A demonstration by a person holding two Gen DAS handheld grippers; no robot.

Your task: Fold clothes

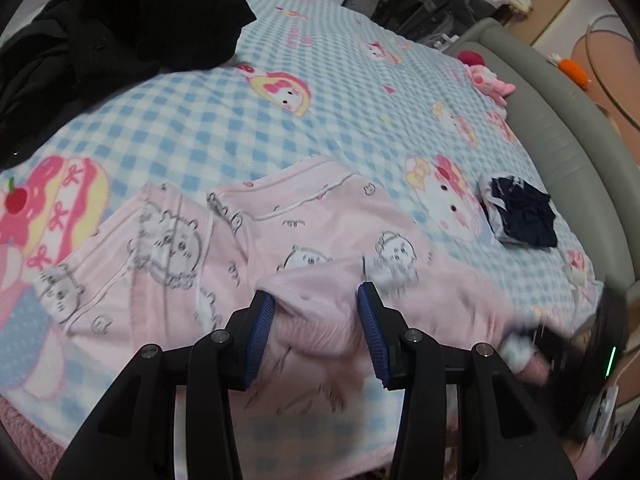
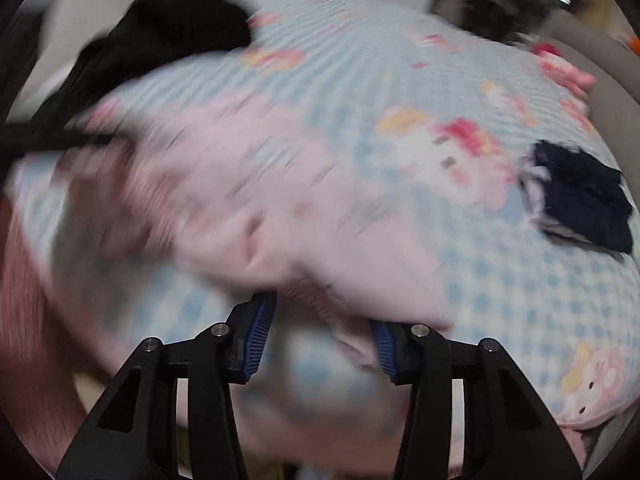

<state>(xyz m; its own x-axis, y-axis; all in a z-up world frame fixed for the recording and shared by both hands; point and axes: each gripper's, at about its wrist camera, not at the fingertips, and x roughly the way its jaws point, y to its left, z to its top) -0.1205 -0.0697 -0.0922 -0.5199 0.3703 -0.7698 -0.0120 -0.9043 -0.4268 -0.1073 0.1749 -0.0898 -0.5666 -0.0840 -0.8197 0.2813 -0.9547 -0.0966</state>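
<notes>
In the left wrist view the left gripper (image 1: 316, 308) stood about half open over the near edge of the pink fleece pyjama top printed with grey cartoon animals (image 1: 280, 236); a fold of that cloth bulged up between the blue ribbed pads (image 1: 260, 328), though whether they pinched it or merely straddled it could not be told. The garment spread ahead and to the left of the claw across the blue-checked cartoon bedspread (image 1: 224, 120), its long axis running roughly left to right. Farther ahead on the left lay a heap of black clothes (image 1: 120, 32), and ahead on the right a small folded navy and white garment (image 1: 520, 216), both well apart from the pink top. In the heavily blurred right wrist view the right gripper (image 2: 320, 328) also stood partly open, the pink top's edge draped at its right pad, hold uncertain; the cloth stretched ahead and left, toward the left gripper, likely the nearer one for the coming fold
</notes>
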